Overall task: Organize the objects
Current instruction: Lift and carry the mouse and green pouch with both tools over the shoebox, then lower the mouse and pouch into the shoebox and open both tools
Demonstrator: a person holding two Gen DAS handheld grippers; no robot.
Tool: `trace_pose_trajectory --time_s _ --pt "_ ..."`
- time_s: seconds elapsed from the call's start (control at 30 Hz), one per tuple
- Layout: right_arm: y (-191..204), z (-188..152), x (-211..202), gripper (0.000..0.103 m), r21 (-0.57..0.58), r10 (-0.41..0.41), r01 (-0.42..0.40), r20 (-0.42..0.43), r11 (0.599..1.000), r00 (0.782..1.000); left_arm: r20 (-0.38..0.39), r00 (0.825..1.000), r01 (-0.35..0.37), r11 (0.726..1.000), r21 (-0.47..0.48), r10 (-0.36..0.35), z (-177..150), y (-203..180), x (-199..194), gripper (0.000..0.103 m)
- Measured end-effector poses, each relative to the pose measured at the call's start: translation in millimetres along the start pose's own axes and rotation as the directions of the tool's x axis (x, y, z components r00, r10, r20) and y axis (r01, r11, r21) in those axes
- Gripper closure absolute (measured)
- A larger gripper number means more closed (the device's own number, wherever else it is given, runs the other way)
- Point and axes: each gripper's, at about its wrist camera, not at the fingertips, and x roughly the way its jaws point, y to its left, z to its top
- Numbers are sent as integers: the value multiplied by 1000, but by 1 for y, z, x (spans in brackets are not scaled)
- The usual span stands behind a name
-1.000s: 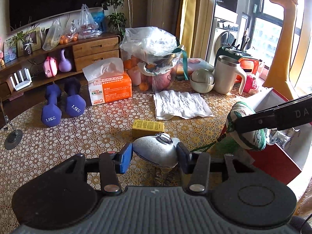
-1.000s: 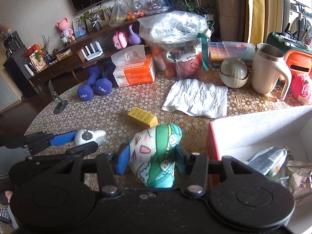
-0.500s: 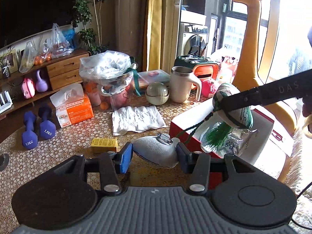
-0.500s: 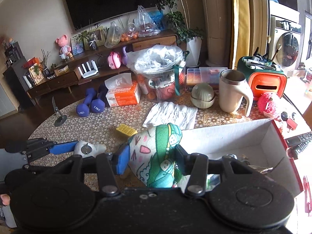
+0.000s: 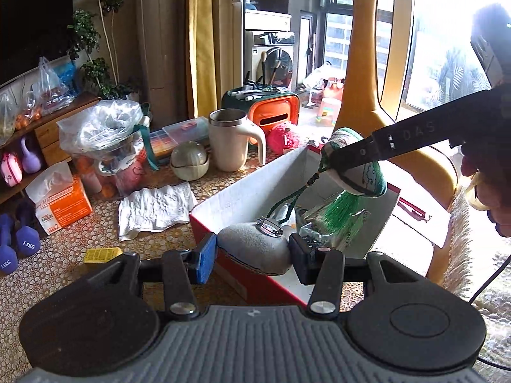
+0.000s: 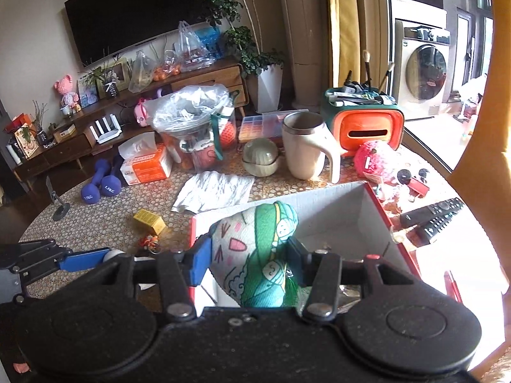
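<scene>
Fingers (image 5: 206, 257) of the left gripper (image 5: 252, 257) are clamped on a grey rounded felt pouch with a metal clasp (image 5: 254, 249), held right over the near rim of the red cardboard box with white inside (image 5: 242, 188). Across, the right gripper (image 6: 247, 260) squeezes a green-and-white patterned fabric pouch with a green tassel (image 6: 255, 255) above that same box on the lace-covered worktop (image 5: 57, 274). Box contents are half hidden behind both pouches and hard to make out; a cream mug (image 5: 231, 140) stands beyond.
</scene>
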Motion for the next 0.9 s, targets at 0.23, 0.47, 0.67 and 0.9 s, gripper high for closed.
trace_pose_trajectory --time_s 0.23,0.47,0.67,0.9 --pt "-47 -6 10 54 70 -66 67 -14 995 998 -50 998 37 999 37 -35 7 -34 34 54" --pt "-86 -11 30 54 90 -148 150 -33 985 989 -92 994 63 997 44 -59 13 -54 69 55" --pt "-104 -13 53 53 111 -144 151 -70 982 987 -123 990 78 996 52 -71 19 -64 105 54" --pt "-108 -19 80 53 100 -141 152 -106 983 984 -176 983 63 998 32 -56 21 -65 148 54"
